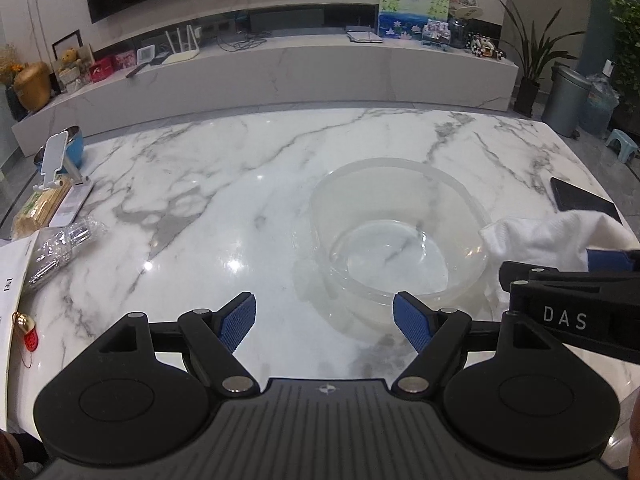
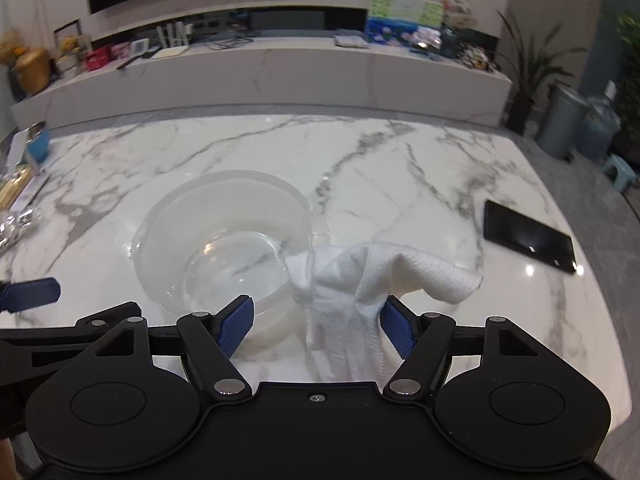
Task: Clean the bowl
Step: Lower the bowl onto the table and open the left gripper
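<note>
A clear glass bowl (image 1: 396, 232) stands upright on the white marble table (image 1: 224, 184); it also shows in the right wrist view (image 2: 224, 240). My left gripper (image 1: 325, 322) is open and empty, just in front of the bowl's near rim. My right gripper (image 2: 317, 326) is open, with a white cloth (image 2: 360, 280) draped over its right finger (image 2: 394, 330) and hanging between the fingers, beside the bowl's right side. The cloth (image 1: 560, 240) and right gripper body show at right in the left wrist view.
A black phone (image 2: 528, 236) lies at the table's right. At the left edge lie a phone stand (image 1: 60, 160), a blue bowl (image 1: 76, 144), a skewer packet (image 1: 38, 208), crumpled clear plastic (image 1: 60, 248) and paper (image 1: 12, 276). A TV console runs behind the table.
</note>
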Action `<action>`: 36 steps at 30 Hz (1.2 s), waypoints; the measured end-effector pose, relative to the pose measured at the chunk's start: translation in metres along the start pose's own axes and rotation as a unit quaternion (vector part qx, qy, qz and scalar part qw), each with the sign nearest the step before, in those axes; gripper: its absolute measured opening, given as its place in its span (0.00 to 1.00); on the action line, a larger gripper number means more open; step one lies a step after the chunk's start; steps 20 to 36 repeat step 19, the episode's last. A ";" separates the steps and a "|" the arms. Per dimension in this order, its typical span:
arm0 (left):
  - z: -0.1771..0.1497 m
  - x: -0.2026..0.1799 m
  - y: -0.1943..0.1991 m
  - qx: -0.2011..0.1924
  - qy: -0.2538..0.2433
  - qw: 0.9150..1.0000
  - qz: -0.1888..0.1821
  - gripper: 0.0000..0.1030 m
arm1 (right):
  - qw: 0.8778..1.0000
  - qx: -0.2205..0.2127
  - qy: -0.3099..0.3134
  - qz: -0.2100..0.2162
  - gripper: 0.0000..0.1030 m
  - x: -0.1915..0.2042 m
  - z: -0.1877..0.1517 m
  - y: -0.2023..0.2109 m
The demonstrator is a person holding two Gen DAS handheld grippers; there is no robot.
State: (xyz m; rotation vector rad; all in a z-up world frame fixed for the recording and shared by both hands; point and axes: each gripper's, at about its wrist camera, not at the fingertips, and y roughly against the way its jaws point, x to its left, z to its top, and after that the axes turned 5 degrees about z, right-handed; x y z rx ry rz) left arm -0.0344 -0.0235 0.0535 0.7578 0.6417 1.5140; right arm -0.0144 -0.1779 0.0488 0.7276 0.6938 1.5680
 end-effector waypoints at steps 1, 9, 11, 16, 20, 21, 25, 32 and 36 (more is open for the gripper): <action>0.000 0.001 0.000 0.000 0.002 1.000 0.001 0.73 | 1.000 -0.003 -0.003 -0.004 0.66 0.001 -0.001 0.001; 0.003 0.006 -0.004 0.018 0.021 0.999 0.018 0.73 | 1.000 -0.010 0.007 -0.016 0.66 0.010 -0.011 0.004; 0.002 0.004 -0.003 0.015 0.017 0.999 0.023 0.73 | 1.000 -0.008 0.009 -0.015 0.66 0.011 -0.012 0.003; 0.001 0.002 -0.001 0.006 0.008 0.999 0.031 0.73 | 1.000 -0.007 0.010 -0.016 0.66 0.011 -0.011 0.002; 0.000 0.001 -0.001 0.006 0.008 1.000 0.029 0.72 | 1.000 -0.006 0.010 -0.016 0.66 0.011 -0.010 0.002; 0.000 0.001 -0.001 0.006 0.008 1.000 0.029 0.72 | 1.000 -0.006 0.010 -0.016 0.66 0.011 -0.010 0.002; 0.000 0.001 -0.001 0.006 0.008 1.000 0.029 0.72 | 1.000 -0.006 0.010 -0.016 0.66 0.011 -0.010 0.002; 0.000 0.001 -0.001 0.006 0.008 1.000 0.029 0.72 | 1.000 -0.006 0.010 -0.016 0.66 0.011 -0.010 0.002; 0.000 0.001 -0.001 0.006 0.008 1.000 0.029 0.72 | 1.000 -0.006 0.010 -0.016 0.66 0.011 -0.010 0.002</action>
